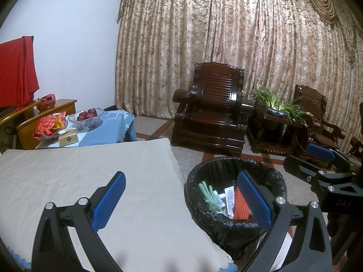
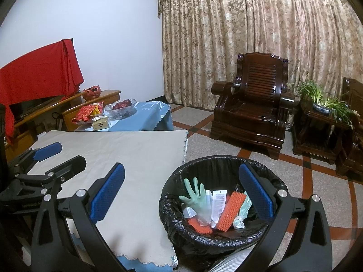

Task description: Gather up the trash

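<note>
A bin with a black liner (image 2: 169, 206) stands on the floor just right of the table with the beige cloth (image 2: 127, 154). Inside lie a green rubber glove (image 2: 195, 195), a white tube (image 2: 217, 206) and an orange ridged piece (image 2: 231, 210). My right gripper (image 2: 181, 172) hangs open and holds nothing, its right finger over the bin and its left finger over the cloth. My left gripper (image 1: 181, 179) is open too, straddling the table edge and the bin (image 1: 197, 204). Each gripper shows in the other's view, the left gripper (image 2: 61, 156) and the right gripper (image 1: 306, 158).
Behind the beige table, a blue-clothed table (image 2: 147, 115) carries a glass fruit bowl (image 2: 121, 107), red snack packs (image 2: 87, 112) and a tissue box (image 2: 101, 123). A dark wooden armchair (image 2: 254, 104) and a potted plant (image 2: 322, 99) stand before the curtain. A red cloth (image 2: 38, 77) drapes a screen at left.
</note>
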### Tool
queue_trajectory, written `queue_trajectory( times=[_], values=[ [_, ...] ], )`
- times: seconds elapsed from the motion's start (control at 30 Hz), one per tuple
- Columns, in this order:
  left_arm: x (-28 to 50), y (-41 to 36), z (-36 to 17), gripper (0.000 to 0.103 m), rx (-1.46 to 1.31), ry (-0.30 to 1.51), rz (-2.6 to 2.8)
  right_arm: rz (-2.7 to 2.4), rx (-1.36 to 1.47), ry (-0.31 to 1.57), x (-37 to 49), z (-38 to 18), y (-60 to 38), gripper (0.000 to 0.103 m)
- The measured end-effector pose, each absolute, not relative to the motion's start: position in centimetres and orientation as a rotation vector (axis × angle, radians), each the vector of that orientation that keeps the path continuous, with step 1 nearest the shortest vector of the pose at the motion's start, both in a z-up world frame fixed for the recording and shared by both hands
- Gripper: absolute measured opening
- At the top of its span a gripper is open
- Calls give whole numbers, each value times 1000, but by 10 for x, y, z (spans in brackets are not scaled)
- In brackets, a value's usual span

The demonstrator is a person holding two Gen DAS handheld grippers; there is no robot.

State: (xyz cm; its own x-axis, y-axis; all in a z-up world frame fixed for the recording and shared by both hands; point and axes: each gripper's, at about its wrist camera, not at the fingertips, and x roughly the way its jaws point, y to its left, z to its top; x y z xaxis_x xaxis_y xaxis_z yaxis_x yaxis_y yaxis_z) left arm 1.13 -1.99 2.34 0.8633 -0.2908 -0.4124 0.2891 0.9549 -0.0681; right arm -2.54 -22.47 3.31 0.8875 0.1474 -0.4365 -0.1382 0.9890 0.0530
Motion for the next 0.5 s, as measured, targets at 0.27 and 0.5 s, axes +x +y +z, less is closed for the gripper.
queue_trajectory(
  times=[0.27, 0.5],
  values=[
    [11, -20, 24, 97, -4, 434, -303, 149, 20, 455, -25, 34, -225, 98],
    [8, -18, 24, 97, -3, 436, -304, 150, 21, 456, -25, 33, -223, 98]
  ],
)
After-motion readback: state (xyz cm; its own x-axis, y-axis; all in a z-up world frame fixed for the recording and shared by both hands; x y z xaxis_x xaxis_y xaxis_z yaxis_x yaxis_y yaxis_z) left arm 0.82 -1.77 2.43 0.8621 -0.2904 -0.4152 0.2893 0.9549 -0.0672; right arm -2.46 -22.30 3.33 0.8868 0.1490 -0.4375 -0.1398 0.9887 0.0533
